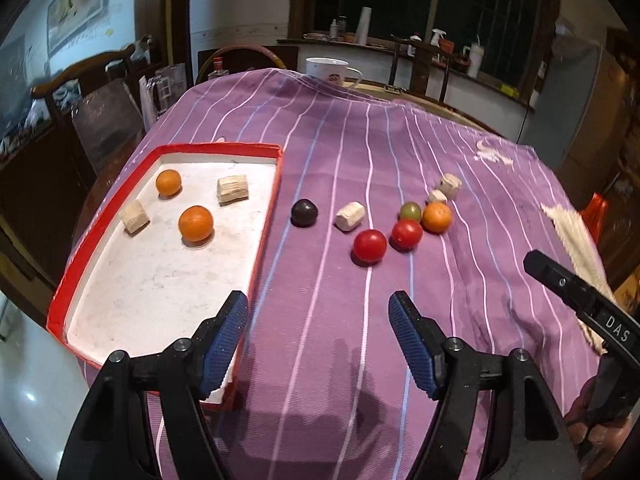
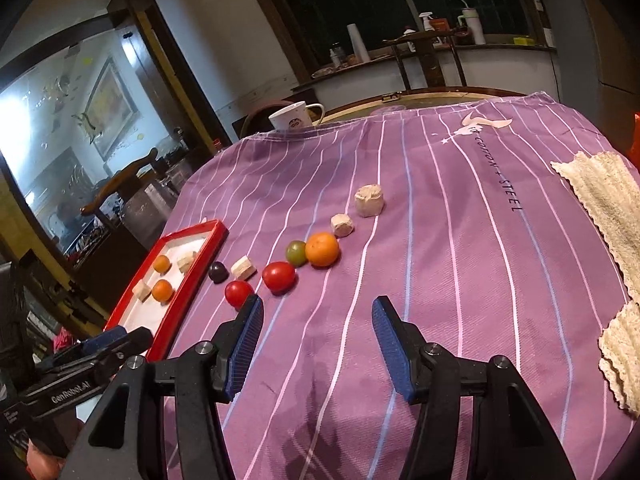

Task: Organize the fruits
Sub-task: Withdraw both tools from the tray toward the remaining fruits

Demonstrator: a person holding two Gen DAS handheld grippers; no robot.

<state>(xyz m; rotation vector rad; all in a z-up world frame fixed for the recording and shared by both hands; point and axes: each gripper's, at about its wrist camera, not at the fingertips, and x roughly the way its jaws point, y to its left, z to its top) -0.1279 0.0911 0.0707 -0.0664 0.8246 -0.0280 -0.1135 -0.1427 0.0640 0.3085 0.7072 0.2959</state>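
Note:
A red-rimmed white tray (image 1: 276, 184) (image 2: 188, 292) holds two oranges (image 1: 195, 223) (image 1: 168, 182) and two pale cut chunks (image 1: 233, 189). On the purple striped cloth lie a dark plum (image 1: 304, 212) (image 2: 218, 271), two red tomatoes (image 1: 369, 245) (image 1: 407, 233) (image 2: 279, 277), a green fruit (image 1: 411, 211) (image 2: 296, 252), an orange (image 1: 437, 217) (image 2: 322, 249) and several pale chunks (image 1: 350, 216) (image 2: 369, 200). My left gripper (image 1: 318, 320) is open and empty, over the cloth by the tray's near right corner. My right gripper (image 2: 318, 320) is open and empty, just short of the nearest tomato (image 2: 238, 293).
A white mug (image 1: 330, 71) (image 2: 296, 117) stands at the table's far edge. A cream knitted cloth (image 2: 608, 216) (image 1: 576, 236) lies on the right side. Chairs and a cluttered counter stand beyond the table. The right gripper's body (image 1: 580, 296) shows in the left wrist view.

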